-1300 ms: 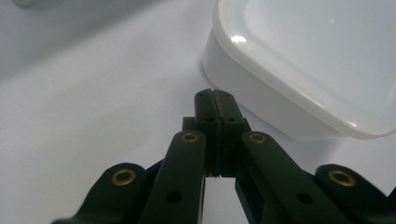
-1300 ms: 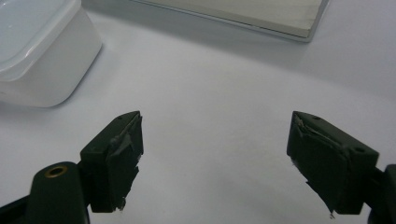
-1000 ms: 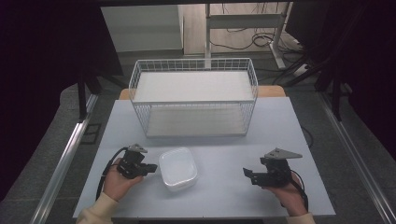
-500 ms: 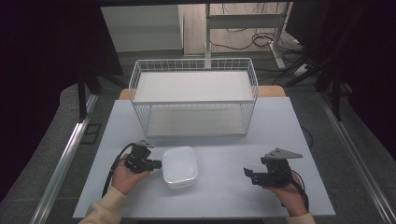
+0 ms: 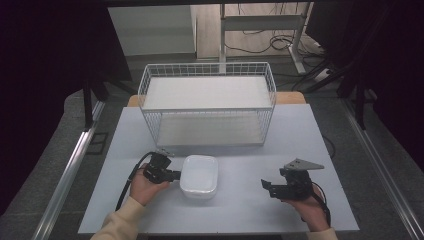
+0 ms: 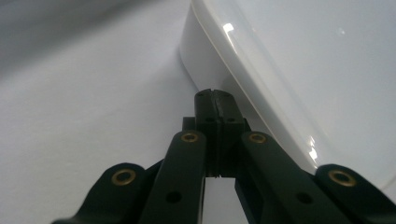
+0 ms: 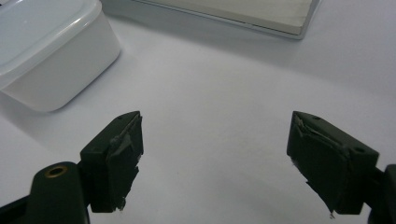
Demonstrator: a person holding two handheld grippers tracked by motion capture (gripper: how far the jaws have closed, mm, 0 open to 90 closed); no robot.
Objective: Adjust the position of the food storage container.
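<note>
A white lidded plastic container [image 5: 200, 176] lies on the pale table, left of centre near the front. My left gripper [image 5: 174, 175] sits at its left side with the jaws shut and nothing between them. In the left gripper view the closed tips [image 6: 215, 100] rest right against the container's [image 6: 303, 56] side wall, just under the lid's rim. My right gripper [image 5: 266, 185] is held to the right of the container, well apart from it, pointing left. Its jaws [image 7: 215, 133] stand wide open over bare table, with the container [image 7: 42, 46] at the upper left.
A white wire basket [image 5: 207, 100] with a pale bottom panel stands at the back middle of the table [image 5: 310, 140]. Its base edge [image 7: 243, 11] shows at the top of the right gripper view. Cables trail from both grippers toward the front edge.
My left hand has slid rightward across the table, bringing its shut jaws up to the container's left side. The right hand and the container have stayed put.
</note>
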